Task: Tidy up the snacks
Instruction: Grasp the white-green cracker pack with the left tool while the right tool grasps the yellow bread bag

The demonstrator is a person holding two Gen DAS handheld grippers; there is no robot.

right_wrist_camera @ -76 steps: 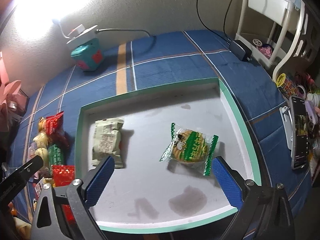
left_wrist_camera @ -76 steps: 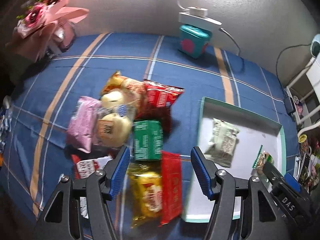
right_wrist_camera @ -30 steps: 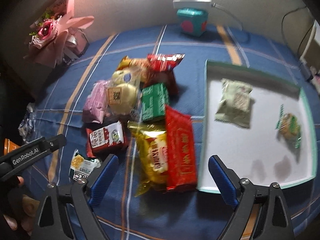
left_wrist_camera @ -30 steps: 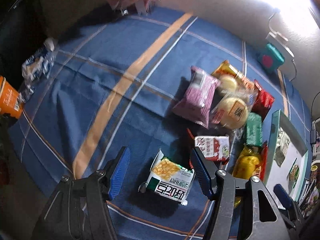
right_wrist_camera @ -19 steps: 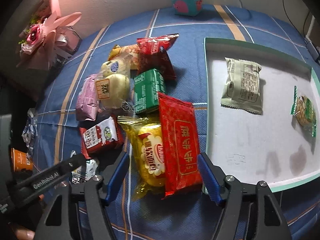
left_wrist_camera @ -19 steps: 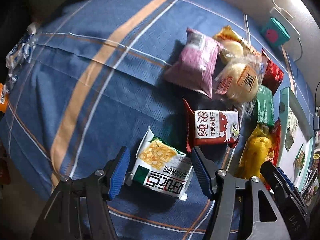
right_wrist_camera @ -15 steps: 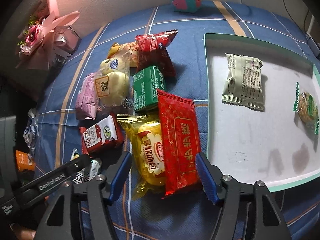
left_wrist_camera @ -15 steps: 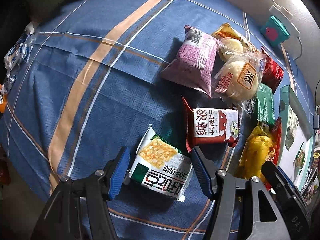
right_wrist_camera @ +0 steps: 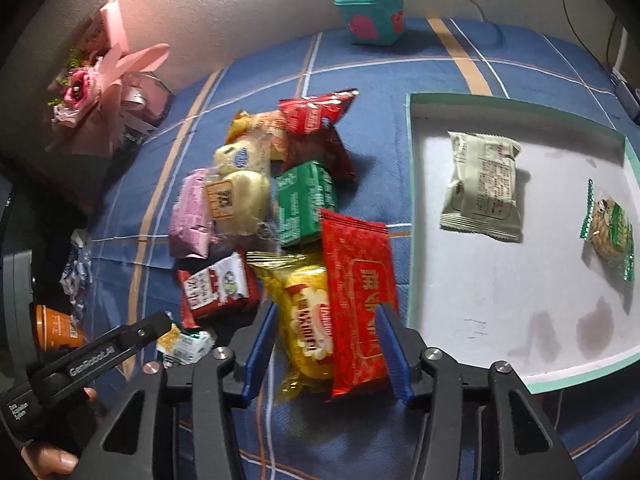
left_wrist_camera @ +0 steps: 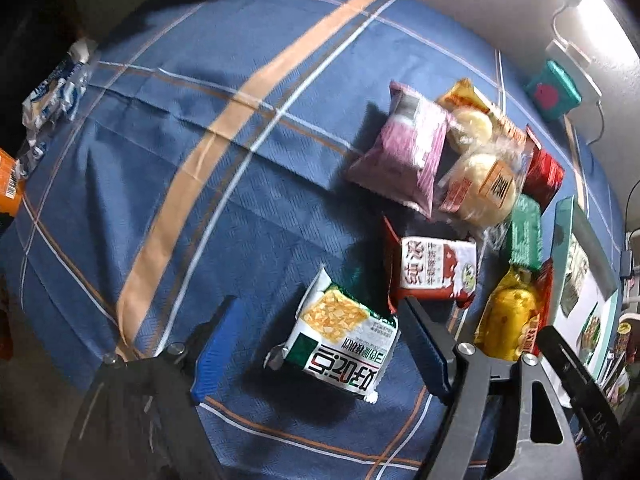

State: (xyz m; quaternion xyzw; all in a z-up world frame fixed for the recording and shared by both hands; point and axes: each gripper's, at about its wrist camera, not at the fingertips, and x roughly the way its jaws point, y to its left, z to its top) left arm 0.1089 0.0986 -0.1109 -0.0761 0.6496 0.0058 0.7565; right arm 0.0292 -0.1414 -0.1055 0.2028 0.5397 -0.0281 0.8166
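A green-and-white cracker packet [left_wrist_camera: 336, 320] lies flat on the blue cloth between the fingers of my left gripper [left_wrist_camera: 320, 344]. Its jaws are opening, and the left pad [left_wrist_camera: 216, 344] stands clear of the packet. My right gripper [right_wrist_camera: 326, 354] is closing. Its pads press a yellow packet [right_wrist_camera: 308, 320] and the red packet [right_wrist_camera: 356, 276] lying partly on it. A teal-rimmed white tray [right_wrist_camera: 410, 200] to the right holds a pale green packet [right_wrist_camera: 482, 186] and a wrapped cookie [right_wrist_camera: 608, 224]. A red-and-white packet [left_wrist_camera: 434, 268] lies just beyond the cracker packet.
More snacks are piled behind: a pink packet [left_wrist_camera: 400, 156], wrapped buns [right_wrist_camera: 240, 196], a green packet [right_wrist_camera: 304, 202] and a dark red bag [right_wrist_camera: 316, 128]. A teal box [right_wrist_camera: 372, 16] and a pink bouquet [right_wrist_camera: 100, 92] stand by the wall. An orange cup [right_wrist_camera: 54, 326] sits at the left edge.
My left gripper sank toward the cracker packet and its jaws spread wider. My right gripper's jaws narrowed from wide apart onto the yellow and red packets.
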